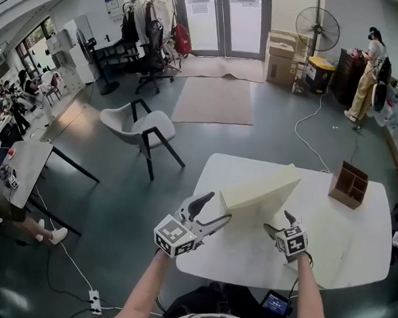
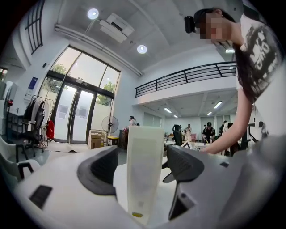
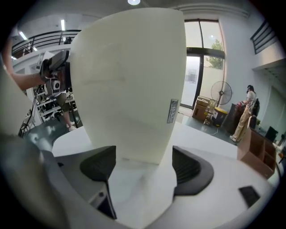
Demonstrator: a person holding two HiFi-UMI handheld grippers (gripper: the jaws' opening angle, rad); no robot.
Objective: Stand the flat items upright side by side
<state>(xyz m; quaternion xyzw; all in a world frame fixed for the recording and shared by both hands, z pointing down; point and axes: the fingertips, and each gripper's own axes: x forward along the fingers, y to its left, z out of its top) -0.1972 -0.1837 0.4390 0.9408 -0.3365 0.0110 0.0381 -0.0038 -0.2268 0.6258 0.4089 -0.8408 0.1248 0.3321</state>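
A cream-white flat item [image 1: 259, 190] stands on its edge near the middle of the white table [image 1: 341, 247], leaning a little. My left gripper [image 1: 219, 206] is at its left end. In the left gripper view the item [image 2: 144, 161] shows edge-on and upright between the two dark pads [image 2: 103, 172], with a narrow gap on each side, so the gripper [image 2: 143, 167] is open. My right gripper [image 1: 278, 222] is at the item's near right side. Its view is filled by the item's broad face [image 3: 129, 85] with a small label [image 3: 173, 111]; the gripper [image 3: 143, 167] is open, its pads clear of the item.
A brown wooden organiser box [image 1: 349, 184] sits on the table's far right. Beyond the table's far left edge stands a white chair [image 1: 139, 128]. A cable and power strip [image 1: 95, 301] lie on the floor at the left. A person [image 1: 366, 75] stands far right by a fan [image 1: 317, 28].
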